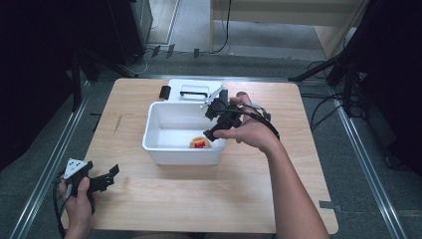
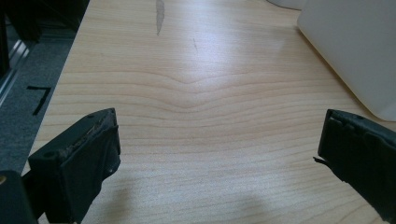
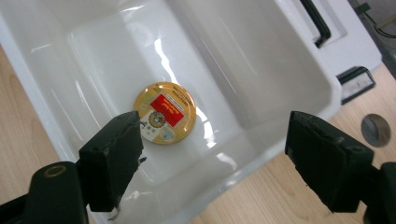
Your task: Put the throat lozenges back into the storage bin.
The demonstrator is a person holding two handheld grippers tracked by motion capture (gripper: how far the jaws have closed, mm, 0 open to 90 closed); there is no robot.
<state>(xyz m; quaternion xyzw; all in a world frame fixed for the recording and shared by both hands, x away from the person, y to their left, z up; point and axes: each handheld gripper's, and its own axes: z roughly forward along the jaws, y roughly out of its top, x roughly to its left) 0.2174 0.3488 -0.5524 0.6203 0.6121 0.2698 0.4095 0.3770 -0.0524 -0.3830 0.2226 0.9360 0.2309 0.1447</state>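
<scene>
High view. A wooden table [image 1: 199, 194] is being looked down on. A white rectangular tub [image 1: 164, 144] is sitting near the middle of it, and a white lid [image 1: 191, 89] with a black handle is lying flat just behind the tub, touching or nearly touching its far rim. A small round gold tin [image 1: 200, 143] with a red label is lying on the tub floor, toward the near right corner. The right gripper [image 1: 213, 130] is being held over the tub's right rim by the right hand [image 1: 249, 132], jaws pointing down and into the tub; they are parted, with nothing between them. The left gripper [image 1: 113, 174] is being held low at the table's near left corner by the left hand [image 1: 79, 196], well apart from the tub, jaws spread.

Left gripper view. The two black jaws are being held wide apart over bare wood grain, nothing being gripped. A corner of the white tub [image 2: 345, 51] is being seen at upper right.

Right gripper view. The tin [image 3: 165, 112] is being seen from above: a flat round disc, gold rim, red rectangular label with small print, and a pale patch with a round emblem below it. It is lying flat on the glossy tub floor [image 3: 116, 51], apart from the walls. The jaws are being held wide above it, not touching it.
</scene>
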